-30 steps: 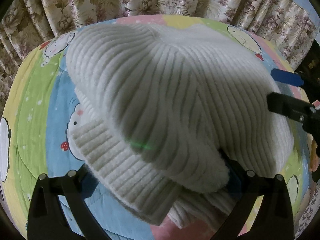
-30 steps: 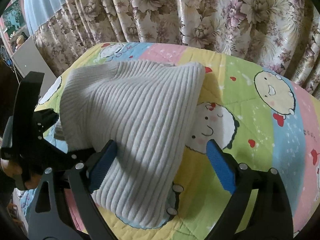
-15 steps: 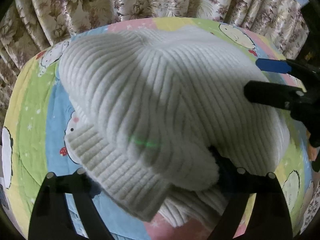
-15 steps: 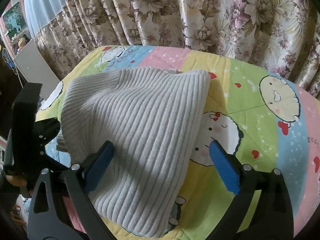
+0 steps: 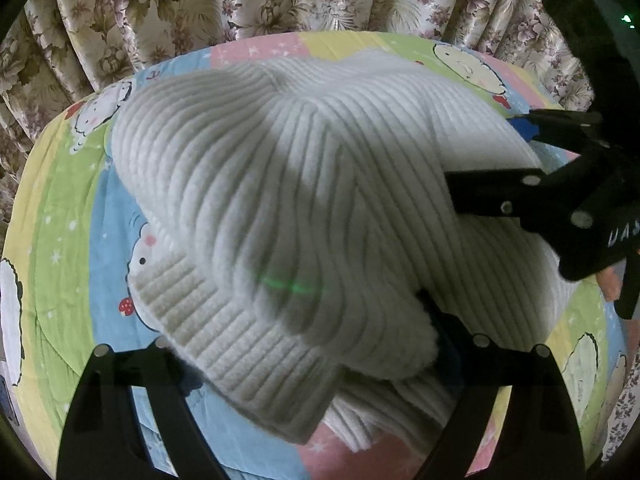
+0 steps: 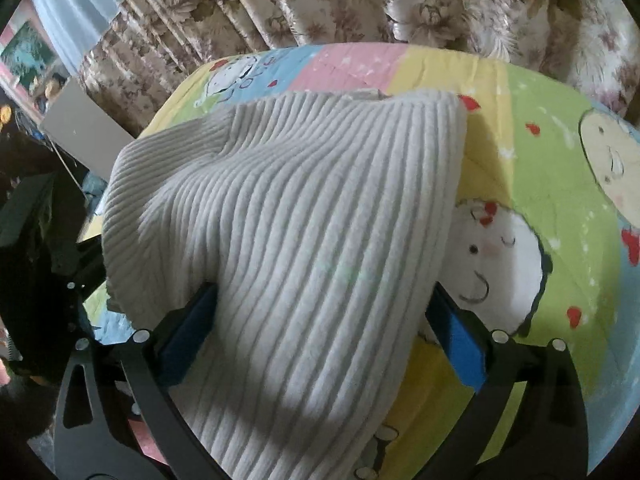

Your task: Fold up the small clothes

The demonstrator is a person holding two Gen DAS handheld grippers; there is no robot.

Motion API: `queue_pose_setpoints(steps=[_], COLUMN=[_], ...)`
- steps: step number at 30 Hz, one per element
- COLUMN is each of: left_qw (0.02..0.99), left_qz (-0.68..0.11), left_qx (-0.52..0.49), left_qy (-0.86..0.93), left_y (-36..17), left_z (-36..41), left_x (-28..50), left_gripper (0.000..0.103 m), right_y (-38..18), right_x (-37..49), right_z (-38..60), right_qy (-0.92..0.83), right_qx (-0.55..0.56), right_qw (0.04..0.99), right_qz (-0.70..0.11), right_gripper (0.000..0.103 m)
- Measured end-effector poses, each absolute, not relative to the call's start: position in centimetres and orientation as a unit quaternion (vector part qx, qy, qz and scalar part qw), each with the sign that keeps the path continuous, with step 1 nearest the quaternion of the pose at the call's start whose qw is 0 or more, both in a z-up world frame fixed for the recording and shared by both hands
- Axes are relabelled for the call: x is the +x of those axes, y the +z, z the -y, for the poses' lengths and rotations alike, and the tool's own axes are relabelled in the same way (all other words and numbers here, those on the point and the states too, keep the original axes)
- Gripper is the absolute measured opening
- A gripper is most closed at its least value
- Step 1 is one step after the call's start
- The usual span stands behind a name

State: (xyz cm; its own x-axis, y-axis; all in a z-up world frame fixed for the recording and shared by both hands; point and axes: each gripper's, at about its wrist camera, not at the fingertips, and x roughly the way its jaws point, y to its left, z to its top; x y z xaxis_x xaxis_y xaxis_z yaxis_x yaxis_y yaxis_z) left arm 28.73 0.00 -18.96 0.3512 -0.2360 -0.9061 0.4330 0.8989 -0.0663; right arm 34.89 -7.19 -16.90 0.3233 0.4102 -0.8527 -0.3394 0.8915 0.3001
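A white ribbed knit garment [image 5: 320, 200] lies folded over itself on a cartoon quilt [image 5: 80, 200], its cuff [image 5: 224, 344] nearest my left hand. My left gripper [image 5: 300, 332] points steeply down with the folded bundle filling the gap between its wide jaws; one finger is tucked under the fold. My right gripper [image 6: 324, 292] stands open astride the garment [image 6: 300, 240], a blue pad at each edge of the knit. The left wrist view shows the right gripper [image 5: 480, 154] reaching in from the right over the garment's far side.
The quilt [image 6: 540, 160] covers a bed that ends at flowered curtains [image 5: 240, 0] behind. Bare quilt shows to the right of the garment in the right wrist view. A pale board [image 6: 80, 128] and dark clutter stand off the bed's left side.
My right gripper has come down and in over the garment, so its pads now flank the knit. My left jaws have narrowed a little around the bundle; that hand stayed put.
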Motion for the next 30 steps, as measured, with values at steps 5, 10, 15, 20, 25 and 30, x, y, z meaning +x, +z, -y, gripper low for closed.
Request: queue_pose_setpoints(steps=[5,10,15,20,25,30], left_qw=[0.817,0.82,0.821,0.825,0.828,0.832], left_qz=[-0.532,-0.526,-0.528,-0.529,-0.527,-0.516], left_qx=[0.097,0.096,0.093,0.092,0.095,0.109], left_qy=[-0.202,-0.202,-0.195,-0.179,-0.168,-0.174], left_y=[-18.7,-18.7,-18.1,-17.1,-15.1,-12.9], left_z=[0.2,0.2,0.3,0.5,1.2,3.0], left_x=[28.6,28.3,28.0,27.5,26.5,23.9], left_gripper=[0.086,0.08,0.07,0.061,0.054,0.054], right_y=[-15.6,-15.1,-14.8,-14.5,-13.7,-11.4], right_x=[33.7,32.5,32.5,32.4,32.2,30.3], right_z=[5.7,5.3,4.8,5.1,5.6,6.3], right_qy=[0.218,0.223,0.225,0.225,0.229,0.236], right_qx=[-0.027,-0.055,-0.066,-0.053,-0.03,-0.023], right_qw=[0.826,0.832,0.836,0.843,0.848,0.857], right_qz=[-0.52,-0.505,-0.495,-0.486,-0.477,-0.457], right_gripper=[0.083,0.069,0.063,0.054,0.046,0.044])
